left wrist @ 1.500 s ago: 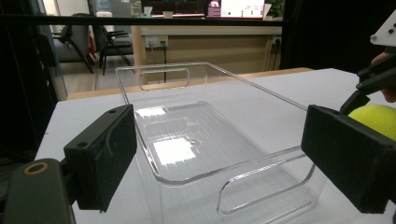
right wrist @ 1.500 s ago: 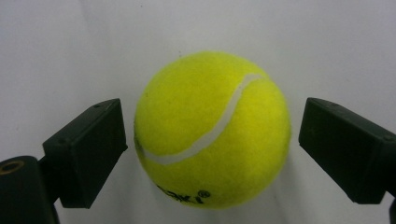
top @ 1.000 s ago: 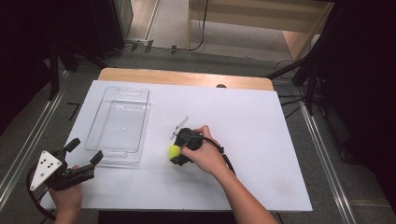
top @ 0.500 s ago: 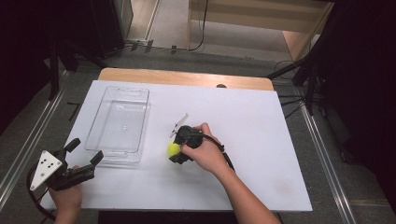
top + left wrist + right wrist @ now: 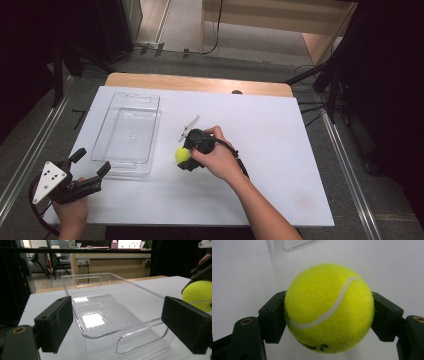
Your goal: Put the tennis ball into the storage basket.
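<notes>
While the left gripper (image 5: 89, 167) is sitting at the near left corner of the white table (image 5: 280, 150), its jaws are standing wide apart with nothing between them. In the left gripper view the two black pads (image 5: 56, 321) are framing the near end wall of the clear plastic tray (image 5: 127, 131) without touching it. The tray is lying on the left half of the table, its long side running near to far, with a cut-out handle at each end and nothing showing inside it. Just right of the tray's near end, the right gripper (image 5: 184, 156) is clamping a yellow tennis ball (image 5: 182, 155); the person's right hand (image 5: 217, 159) is wrapping the gripper body from the right. In the right gripper view the ball (image 5: 329, 307) is sitting squarely between the pads, both pressing on its sides, the white seam curving across its face. Whether the ball is resting on the table or being carried just above it cannot be told. The wooden edge (image 5: 200, 82) is showing along the far side of the table.
</notes>
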`<state>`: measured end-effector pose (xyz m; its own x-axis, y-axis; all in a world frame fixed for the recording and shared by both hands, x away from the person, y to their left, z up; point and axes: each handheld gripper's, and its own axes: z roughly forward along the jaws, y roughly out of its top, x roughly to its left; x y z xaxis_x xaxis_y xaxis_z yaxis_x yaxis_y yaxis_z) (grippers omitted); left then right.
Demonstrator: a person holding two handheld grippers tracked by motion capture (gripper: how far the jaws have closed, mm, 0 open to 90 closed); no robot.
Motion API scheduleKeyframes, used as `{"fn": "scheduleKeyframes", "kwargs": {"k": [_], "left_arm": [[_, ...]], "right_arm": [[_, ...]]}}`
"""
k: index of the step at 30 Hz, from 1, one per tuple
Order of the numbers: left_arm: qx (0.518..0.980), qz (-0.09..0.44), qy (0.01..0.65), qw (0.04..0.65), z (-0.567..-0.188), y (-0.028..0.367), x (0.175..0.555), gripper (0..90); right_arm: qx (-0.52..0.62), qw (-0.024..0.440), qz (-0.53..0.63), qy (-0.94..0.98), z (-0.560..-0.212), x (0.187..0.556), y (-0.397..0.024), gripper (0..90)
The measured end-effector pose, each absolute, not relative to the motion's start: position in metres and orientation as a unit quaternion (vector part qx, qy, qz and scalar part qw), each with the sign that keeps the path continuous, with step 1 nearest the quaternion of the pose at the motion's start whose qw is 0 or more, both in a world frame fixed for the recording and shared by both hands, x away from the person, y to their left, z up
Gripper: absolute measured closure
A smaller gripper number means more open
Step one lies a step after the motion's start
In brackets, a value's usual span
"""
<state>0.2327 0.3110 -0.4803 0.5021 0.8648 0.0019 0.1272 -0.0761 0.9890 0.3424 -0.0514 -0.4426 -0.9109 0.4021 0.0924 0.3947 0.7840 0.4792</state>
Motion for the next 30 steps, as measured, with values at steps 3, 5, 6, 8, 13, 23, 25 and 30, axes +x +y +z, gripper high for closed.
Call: {"fn": "scheduleKeyframes", "kwargs": {"k": [3,5,6,8,13,23,25,30], "left_arm": [[0.657,0.326,0.378,0.565,-0.480,0.311,0.233,11.0],[0.657,0.326,0.378,0.565,-0.480,0.311,0.233,11.1],[0.657,0.326,0.378,0.565,-0.480,0.311,0.233,11.1],[0.657,0.326,0.378,0.565,-0.480,0.311,0.233,11.1],[0.657,0.326,0.378,0.566,-0.480,0.311,0.233,11.1],[0.657,0.326,0.378,0.566,-0.480,0.311,0.233,11.1],[0.657,0.326,0.377,0.566,-0.480,0.311,0.233,11.1],[0.657,0.326,0.378,0.565,-0.480,0.311,0.233,11.1]], "right_arm": [[0.201,0.013,0.254,0.946,-0.441,0.344,-0.051,23.7],[0.207,0.009,0.256,0.944,-0.437,0.345,-0.050,23.7],[0.207,0.009,0.256,0.944,-0.437,0.345,-0.050,23.7],[0.206,0.011,0.255,0.945,-0.436,0.346,-0.049,23.6],[0.207,0.014,0.255,0.944,-0.431,0.348,-0.046,23.6],[0.198,0.014,0.260,0.945,-0.423,0.352,-0.041,23.6],[0.195,0.016,0.257,0.946,-0.421,0.354,-0.040,23.7],[0.194,0.017,0.260,0.946,-0.414,0.355,-0.037,23.6]]}}
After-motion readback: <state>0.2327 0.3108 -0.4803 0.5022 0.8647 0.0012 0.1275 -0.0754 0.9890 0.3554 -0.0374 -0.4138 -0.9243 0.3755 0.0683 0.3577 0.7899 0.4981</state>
